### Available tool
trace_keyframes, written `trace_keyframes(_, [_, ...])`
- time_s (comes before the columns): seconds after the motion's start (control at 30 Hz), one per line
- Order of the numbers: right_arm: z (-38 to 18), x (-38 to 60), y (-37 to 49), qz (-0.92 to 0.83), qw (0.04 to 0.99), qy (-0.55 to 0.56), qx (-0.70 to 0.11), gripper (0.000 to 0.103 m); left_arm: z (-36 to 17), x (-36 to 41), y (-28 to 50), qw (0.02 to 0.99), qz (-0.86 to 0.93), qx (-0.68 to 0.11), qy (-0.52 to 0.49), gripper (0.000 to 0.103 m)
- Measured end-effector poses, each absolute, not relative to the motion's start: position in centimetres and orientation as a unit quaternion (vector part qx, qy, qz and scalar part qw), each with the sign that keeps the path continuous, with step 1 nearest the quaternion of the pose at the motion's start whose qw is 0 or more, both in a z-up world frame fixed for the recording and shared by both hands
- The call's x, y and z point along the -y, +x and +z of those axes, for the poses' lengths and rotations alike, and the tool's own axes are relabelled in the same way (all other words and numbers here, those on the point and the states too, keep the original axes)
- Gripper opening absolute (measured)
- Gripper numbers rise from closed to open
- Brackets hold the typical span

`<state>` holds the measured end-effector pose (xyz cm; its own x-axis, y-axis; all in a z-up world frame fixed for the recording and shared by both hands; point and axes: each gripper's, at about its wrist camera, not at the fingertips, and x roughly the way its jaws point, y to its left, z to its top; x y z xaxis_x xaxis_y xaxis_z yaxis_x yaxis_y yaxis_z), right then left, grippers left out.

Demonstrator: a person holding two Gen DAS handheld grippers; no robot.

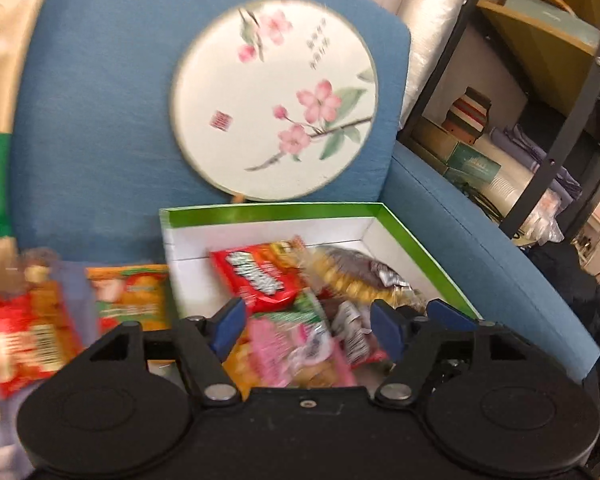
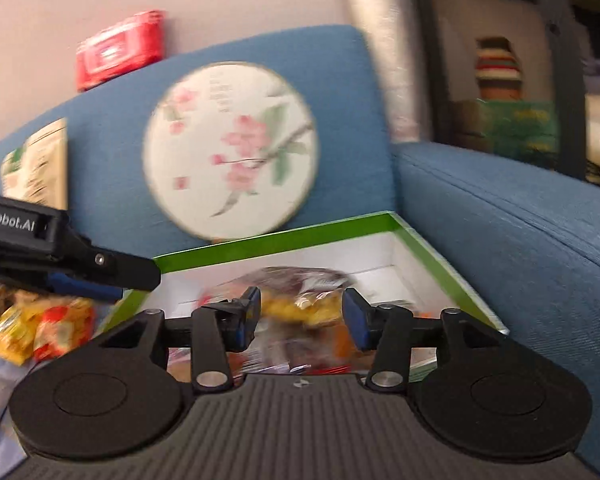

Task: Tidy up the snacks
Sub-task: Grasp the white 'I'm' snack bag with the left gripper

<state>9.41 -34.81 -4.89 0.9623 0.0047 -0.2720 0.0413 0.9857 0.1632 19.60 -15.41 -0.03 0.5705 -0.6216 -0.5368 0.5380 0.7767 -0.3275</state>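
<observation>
The sorting looks partway done: several snack packets already lie in the green-rimmed box (image 1: 268, 212) on the blue sofa, among them a red packet (image 1: 256, 276) and a bag of yellow biscuits (image 1: 352, 276). The left gripper (image 1: 306, 330) hangs over the box's near edge with its fingers wide apart and nothing pinched; the right gripper (image 2: 302, 316) is likewise spread and empty. Loose packets (image 1: 130, 296) remain at nine o'clock of the box, so the next move probably calls for swinging over to fetch one. Motion blur smears the labels, and the gripper bodies hide the box's near wall.
</observation>
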Motion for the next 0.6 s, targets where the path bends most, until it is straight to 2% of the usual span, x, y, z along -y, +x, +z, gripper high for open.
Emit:
trace_keyframes(0.2, [-4.0,30.1,8.2,0.077,0.985,0.074,-0.138,0.089,-0.1,9.1,15.8,0.894,-0.288,-0.335,-0.076,0.103])
trace_keyframes(0.43, [-4.5,24.3,7.6,0.2,0.961,0.068,-0.18,0.09,-1.8,1.3,11.9,0.905,-0.224,-0.351,-0.085,0.103])
trace_keyframes(0.6, [-5.7,20.7,7.2,0.26,0.937,0.066,-0.223,0.09,-2.8,-3.6,12.0,0.911,-0.164,-0.363,-0.105,0.103])
